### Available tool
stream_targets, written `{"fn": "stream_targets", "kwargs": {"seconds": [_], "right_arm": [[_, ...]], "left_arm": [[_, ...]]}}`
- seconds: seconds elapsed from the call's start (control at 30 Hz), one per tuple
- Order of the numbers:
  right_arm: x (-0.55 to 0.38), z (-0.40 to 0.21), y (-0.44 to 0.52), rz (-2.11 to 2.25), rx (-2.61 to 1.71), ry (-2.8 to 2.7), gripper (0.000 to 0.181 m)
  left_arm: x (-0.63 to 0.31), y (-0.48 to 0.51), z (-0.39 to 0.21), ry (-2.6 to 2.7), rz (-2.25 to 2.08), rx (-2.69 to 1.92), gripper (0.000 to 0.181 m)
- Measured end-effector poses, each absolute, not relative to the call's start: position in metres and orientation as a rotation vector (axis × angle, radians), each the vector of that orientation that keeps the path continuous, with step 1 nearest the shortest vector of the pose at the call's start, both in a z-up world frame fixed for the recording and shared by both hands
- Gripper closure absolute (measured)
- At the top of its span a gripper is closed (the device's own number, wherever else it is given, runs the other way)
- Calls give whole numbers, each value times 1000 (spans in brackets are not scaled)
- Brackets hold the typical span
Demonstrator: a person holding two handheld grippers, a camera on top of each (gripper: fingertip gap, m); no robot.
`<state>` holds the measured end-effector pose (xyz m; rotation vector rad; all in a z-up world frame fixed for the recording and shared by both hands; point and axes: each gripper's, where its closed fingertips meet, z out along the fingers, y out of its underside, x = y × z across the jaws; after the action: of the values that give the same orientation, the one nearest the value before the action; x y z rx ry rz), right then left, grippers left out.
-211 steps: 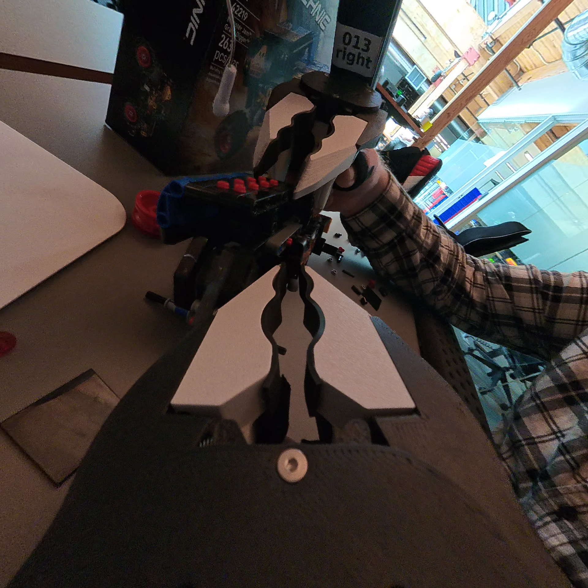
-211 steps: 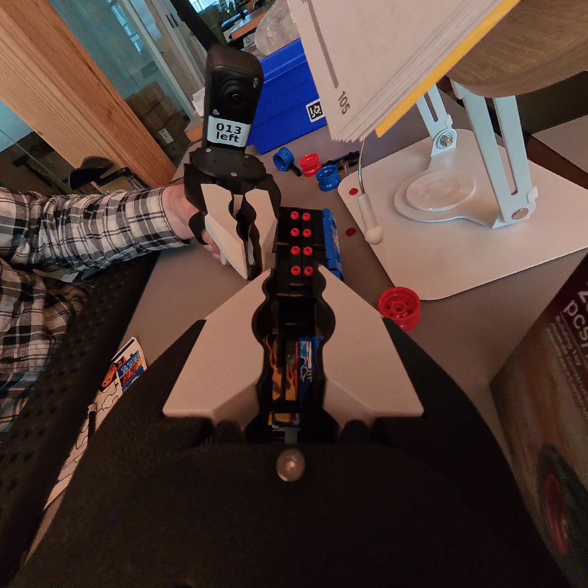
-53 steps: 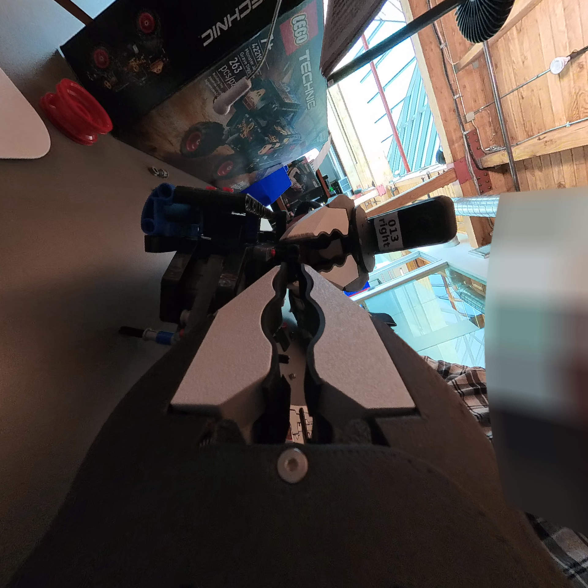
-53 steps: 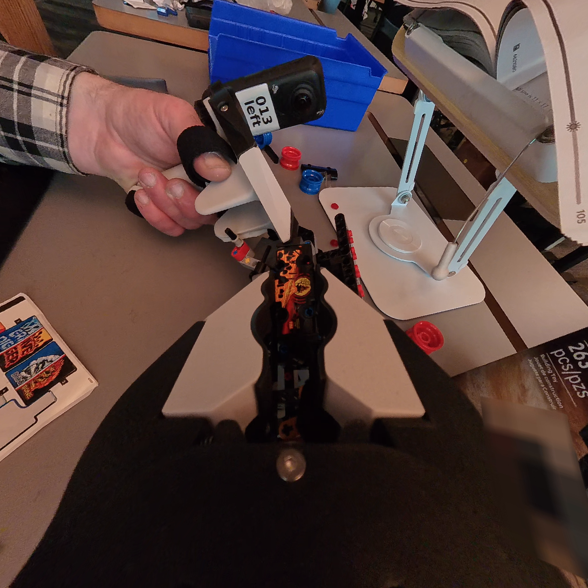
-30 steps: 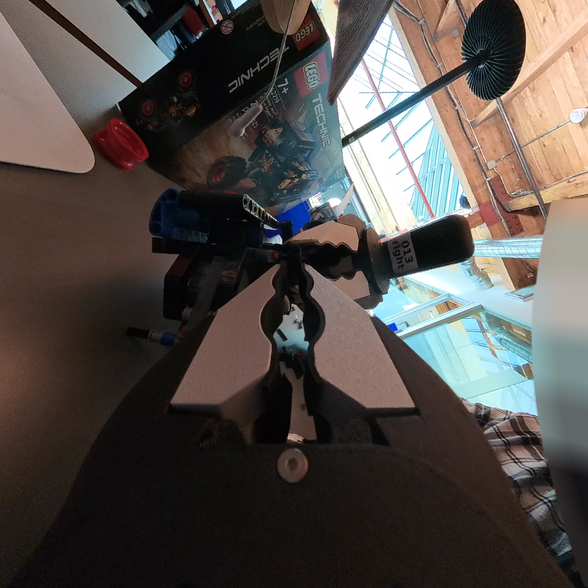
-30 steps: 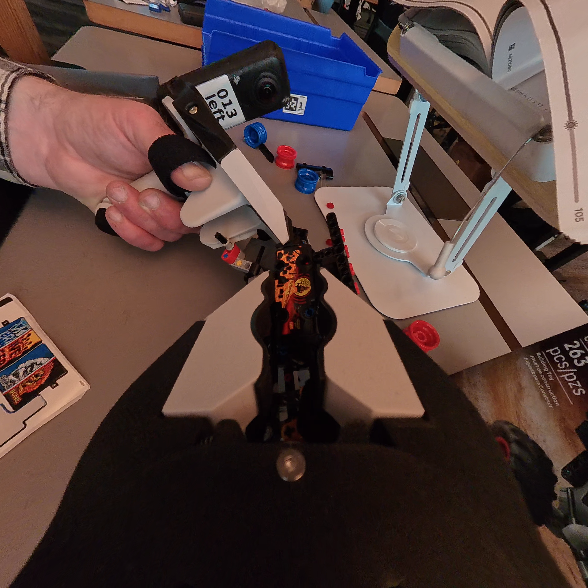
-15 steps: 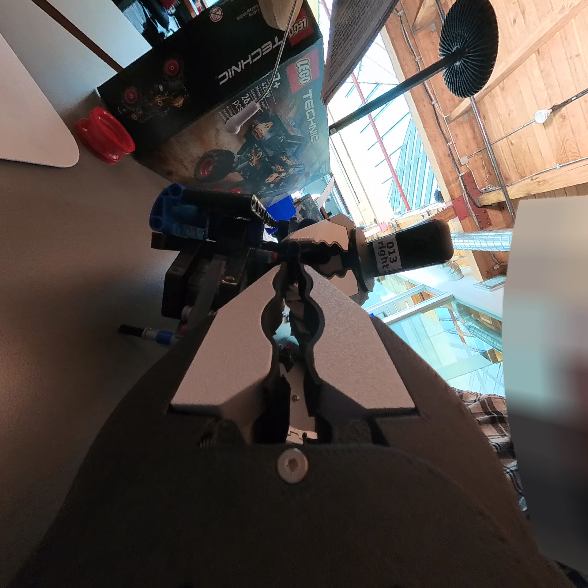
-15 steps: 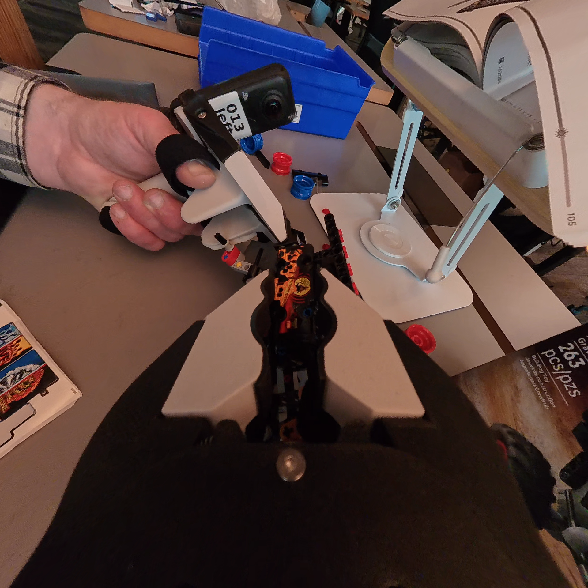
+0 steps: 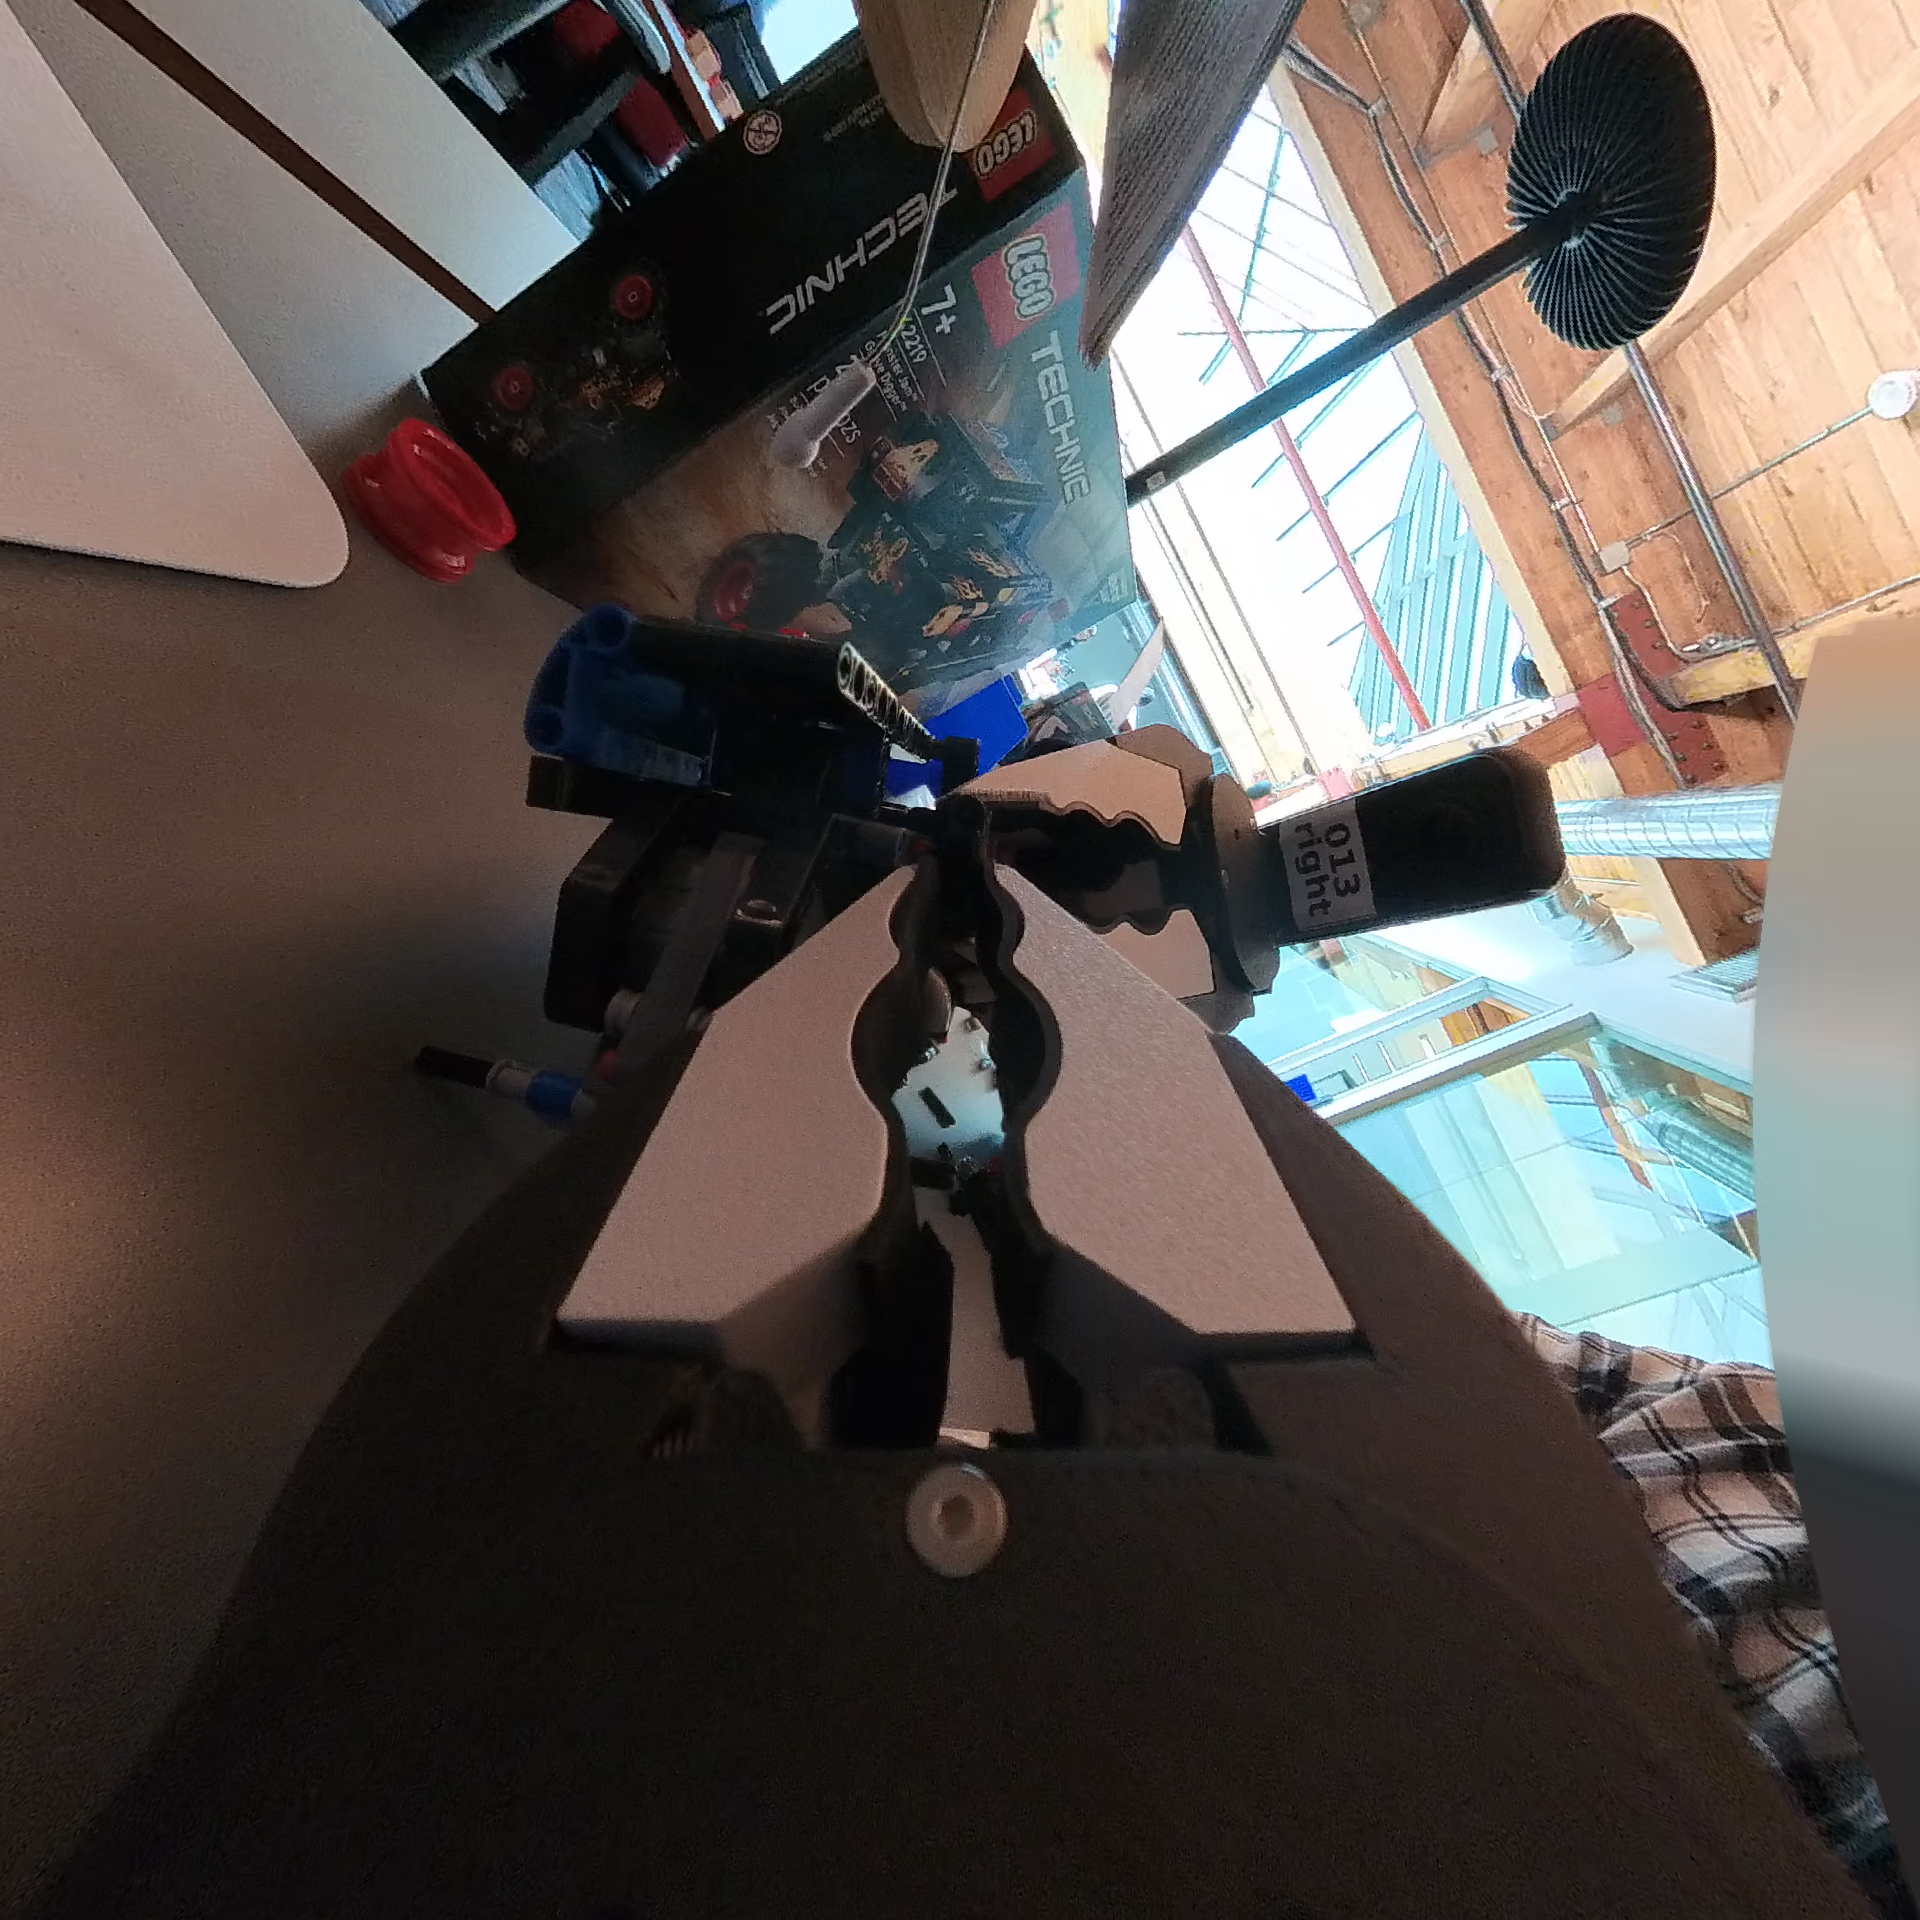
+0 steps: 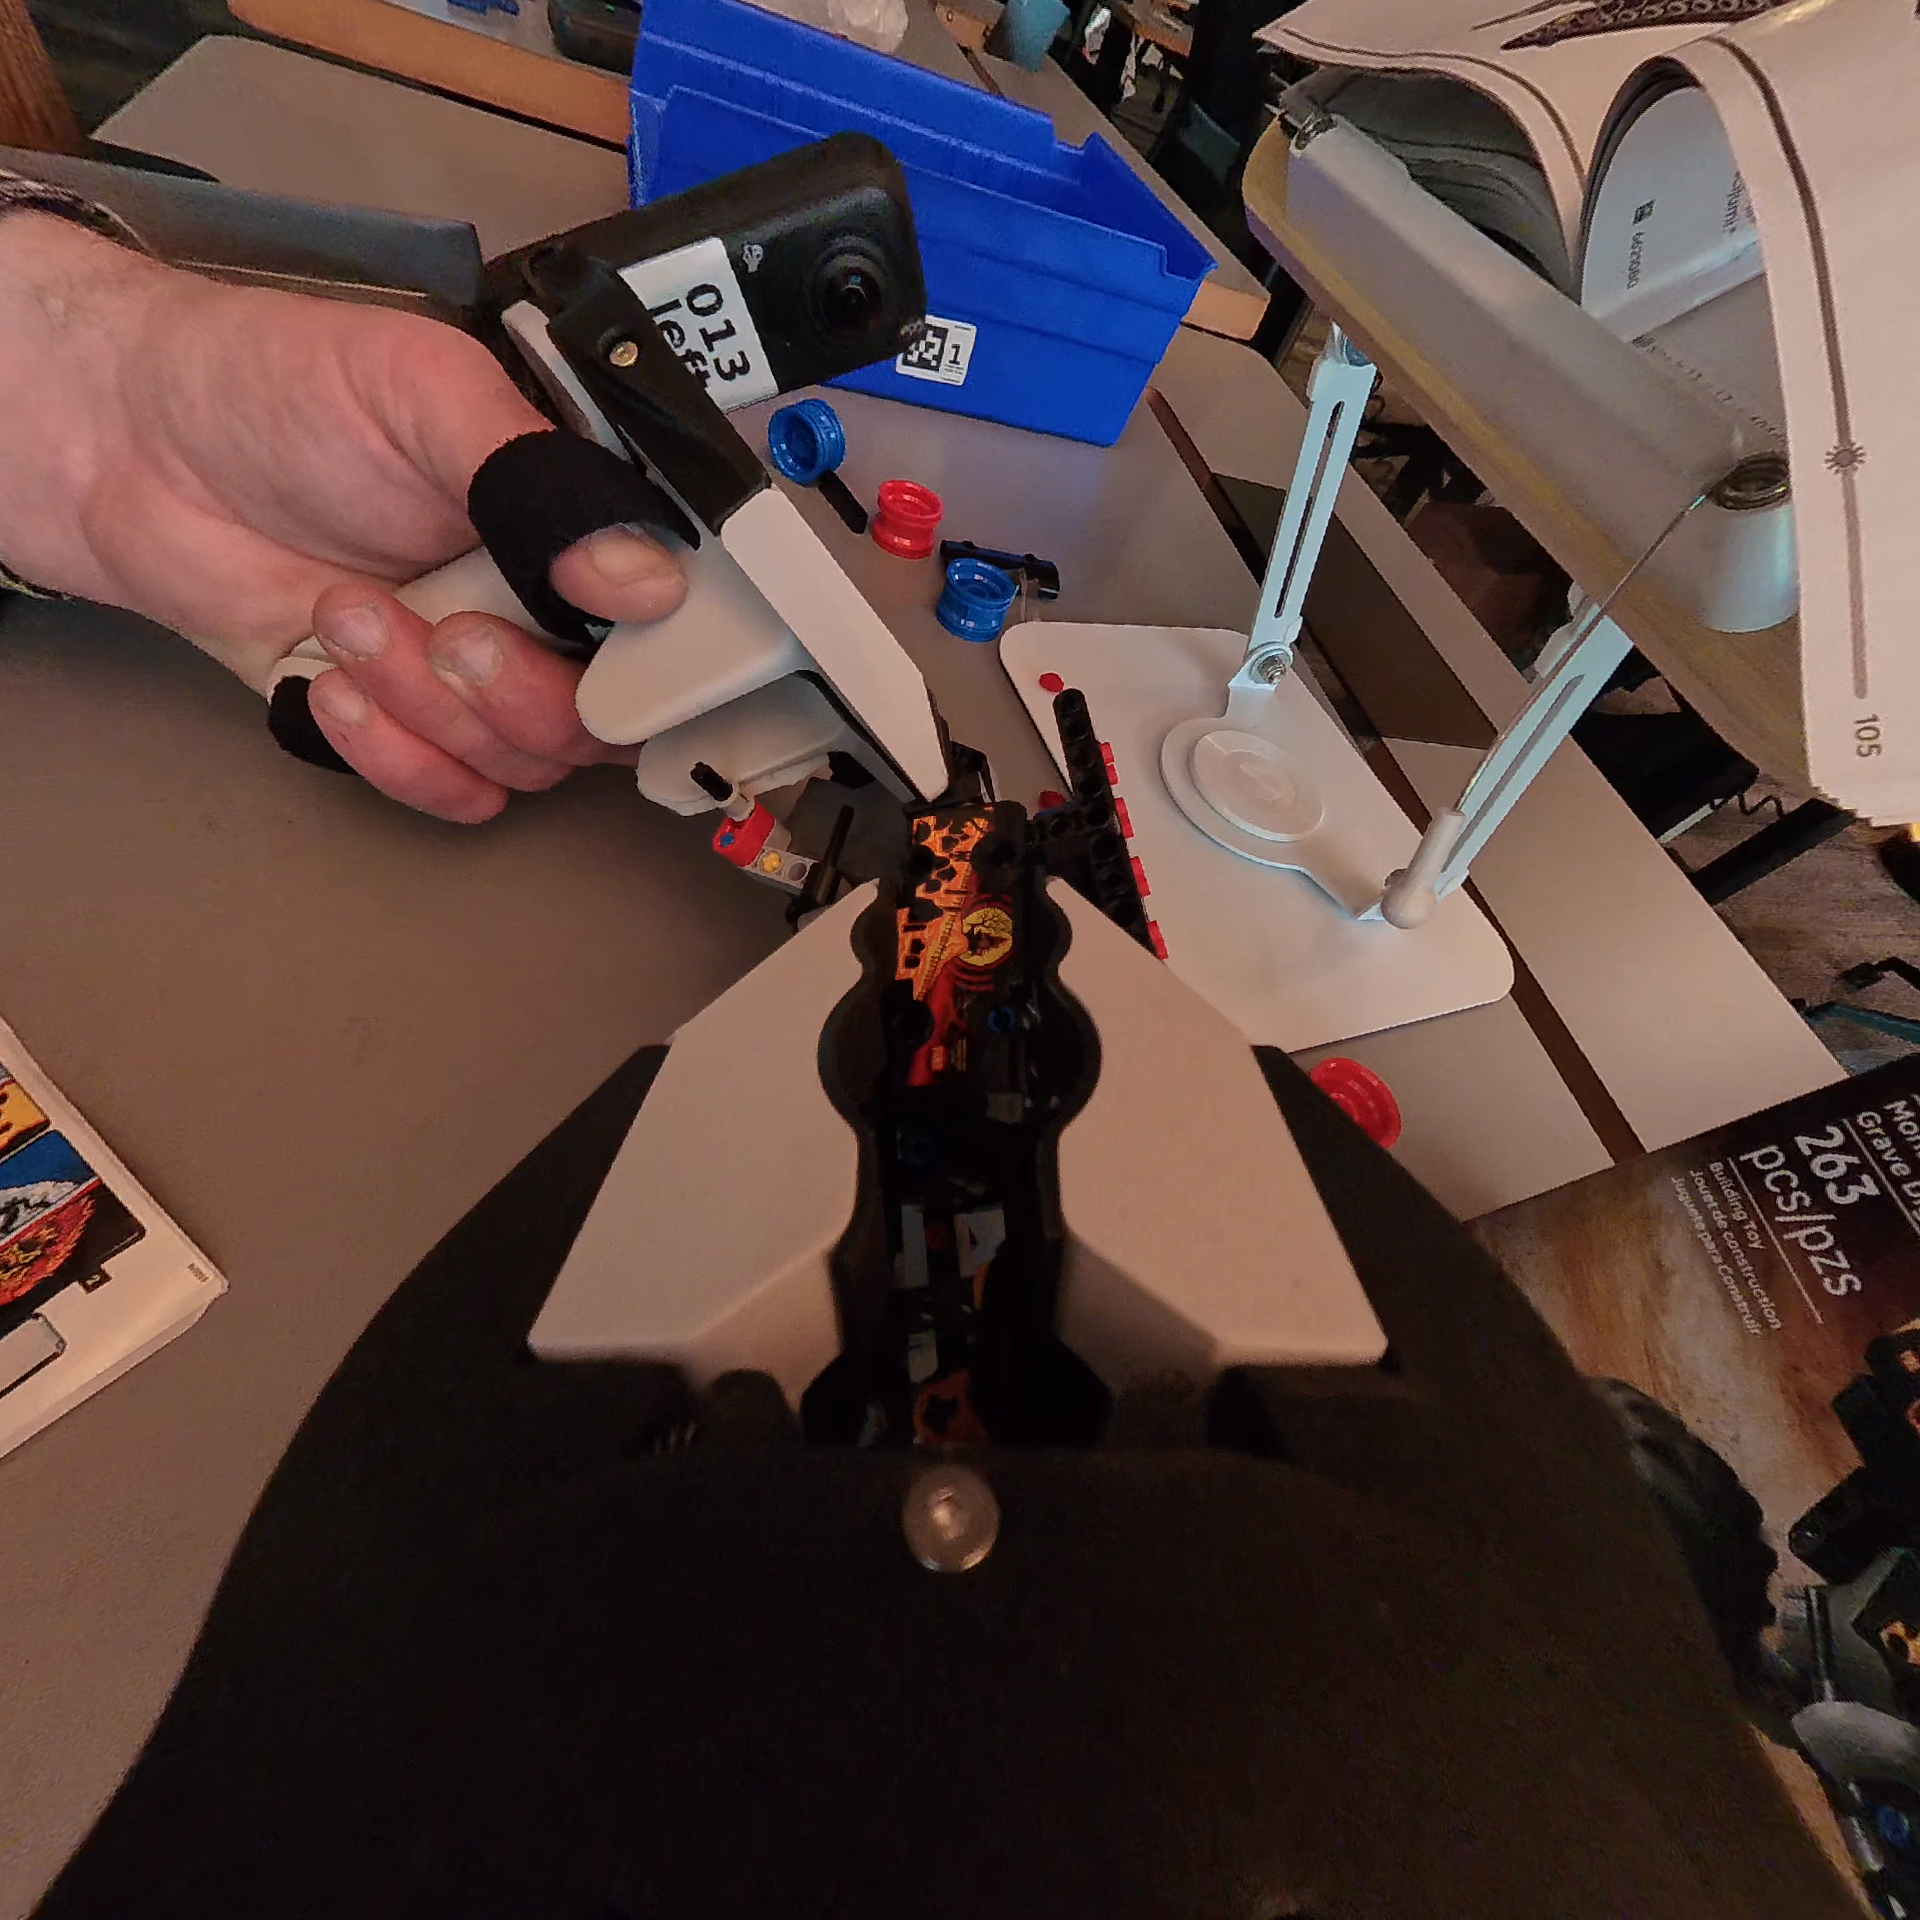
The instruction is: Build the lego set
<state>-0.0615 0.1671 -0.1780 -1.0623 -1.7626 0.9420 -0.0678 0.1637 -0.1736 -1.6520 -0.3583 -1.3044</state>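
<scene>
Both grippers clamp lego model between them.

A: What colours sit between the right gripper's pale grey jaws?

B: The lego model there is black, with an orange-and-black flame pattern and a yellow-and-red round emblem. Beyond the jaws, a black beam carries red pins.

A: And farther out?

B: Two blue wheel hubs and a red one on the grey tabletop, before a blue bin. Right of the jaws, another red hub beside a white stand base.

A: The sleeve?

B: Plaid, black on pale, beside the left gripper.
</scene>
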Motion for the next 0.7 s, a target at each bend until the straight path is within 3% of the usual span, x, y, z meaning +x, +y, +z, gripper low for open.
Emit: {"fn": "stream_targets", "kwargs": {"seconds": [0.5, 0.6, 0.7], "right_arm": [[-58, -180, 162, 949, -1032, -1789, 158], [-56, -179, 162, 941, -1024, -1796, 158], [-55, -181, 160, 919, -1002, -1814, 158]], "left_arm": [[-62, 158, -174, -199, -1284, -1763, 175], [-61, 146, -182, -75, -1124, -1871, 149], [-70, 131, -175, 34, -959, -1894, 146]]}}
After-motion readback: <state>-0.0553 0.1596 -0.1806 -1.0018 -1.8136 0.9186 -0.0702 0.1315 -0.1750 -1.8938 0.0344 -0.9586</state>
